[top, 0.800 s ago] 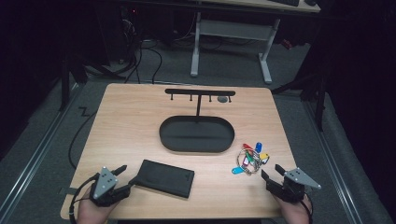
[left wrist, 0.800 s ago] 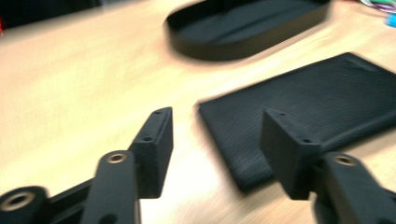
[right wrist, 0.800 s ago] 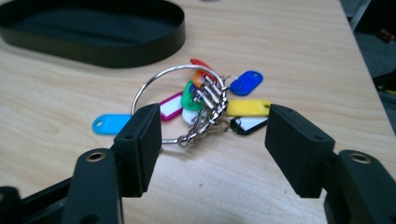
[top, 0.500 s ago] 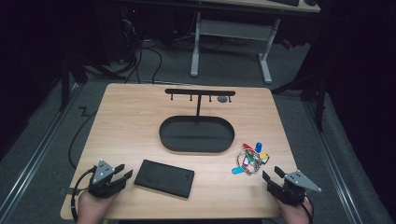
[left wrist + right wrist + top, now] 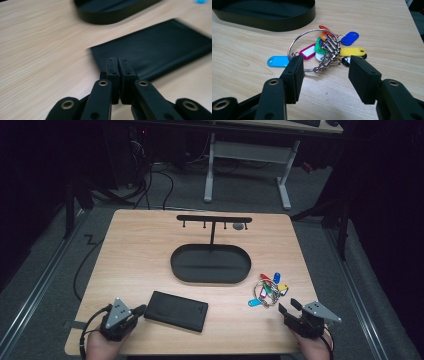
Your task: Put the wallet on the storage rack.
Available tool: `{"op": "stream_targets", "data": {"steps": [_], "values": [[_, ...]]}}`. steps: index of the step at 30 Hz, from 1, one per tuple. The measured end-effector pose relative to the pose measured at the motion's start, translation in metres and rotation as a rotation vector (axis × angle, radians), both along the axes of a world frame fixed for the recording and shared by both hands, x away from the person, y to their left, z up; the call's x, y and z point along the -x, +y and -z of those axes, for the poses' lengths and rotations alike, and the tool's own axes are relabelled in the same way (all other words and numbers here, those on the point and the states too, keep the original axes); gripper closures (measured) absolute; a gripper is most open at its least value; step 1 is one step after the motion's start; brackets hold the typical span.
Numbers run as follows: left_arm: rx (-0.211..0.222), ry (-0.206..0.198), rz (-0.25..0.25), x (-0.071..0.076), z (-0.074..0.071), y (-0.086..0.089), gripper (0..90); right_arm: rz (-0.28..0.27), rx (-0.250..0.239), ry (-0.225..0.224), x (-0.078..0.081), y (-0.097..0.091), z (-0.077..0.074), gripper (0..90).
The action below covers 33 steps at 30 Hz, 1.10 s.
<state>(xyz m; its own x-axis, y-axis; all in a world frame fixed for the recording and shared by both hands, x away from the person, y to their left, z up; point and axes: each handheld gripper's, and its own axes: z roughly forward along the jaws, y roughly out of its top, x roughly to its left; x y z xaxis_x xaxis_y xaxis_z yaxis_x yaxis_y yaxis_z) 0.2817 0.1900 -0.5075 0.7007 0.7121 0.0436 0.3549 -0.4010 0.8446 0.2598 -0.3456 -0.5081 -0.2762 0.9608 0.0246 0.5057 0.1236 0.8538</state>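
A flat black pouch [image 5: 176, 311] lies near the table's front edge, left of centre. My left gripper [image 5: 140, 309] is shut, its tips at the pouch's left end; in the left gripper view the closed jaws [image 5: 117, 61] sit against the near corner of the ribbed pouch [image 5: 155, 47] with nothing between them. A metal key ring with several coloured tags [image 5: 269, 289] lies at the front right. My right gripper [image 5: 289, 306] stands open just short of it; in the right gripper view the key ring [image 5: 327, 47] lies beyond the wide-apart jaws [image 5: 327, 62].
A black oval tray [image 5: 210, 279] sits mid-table, with a black hook stand [image 5: 214, 219] rising behind it. The tray's wall [image 5: 274, 23] is just beyond the keys. Bare wood lies left and right of the tray. Cables and desk legs are on the floor beyond.
My left gripper has shifted slightly beside the pouch's left end. The pouch, the key ring and the right gripper stay where they were.
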Motion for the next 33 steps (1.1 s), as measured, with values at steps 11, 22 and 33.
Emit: {"op": "stream_targets", "data": {"steps": [11, 22, 33], "values": [[-0.128, 0.064, 0.271, 0.029, 0.012, -0.102, 86.7, 0.008, -0.03, 0.015, -0.001, 0.0, 0.0, 48.6], [-0.194, 0.069, 0.216, -0.004, 0.015, -0.141, 89.3, -0.001, -0.033, 0.013, -0.001, -0.002, -0.001, 48.6], [-0.288, 0.062, 0.167, -0.04, 0.008, -0.173, 86.2, 0.005, -0.043, 0.02, 0.0, -0.005, 0.0, 48.6]]}}
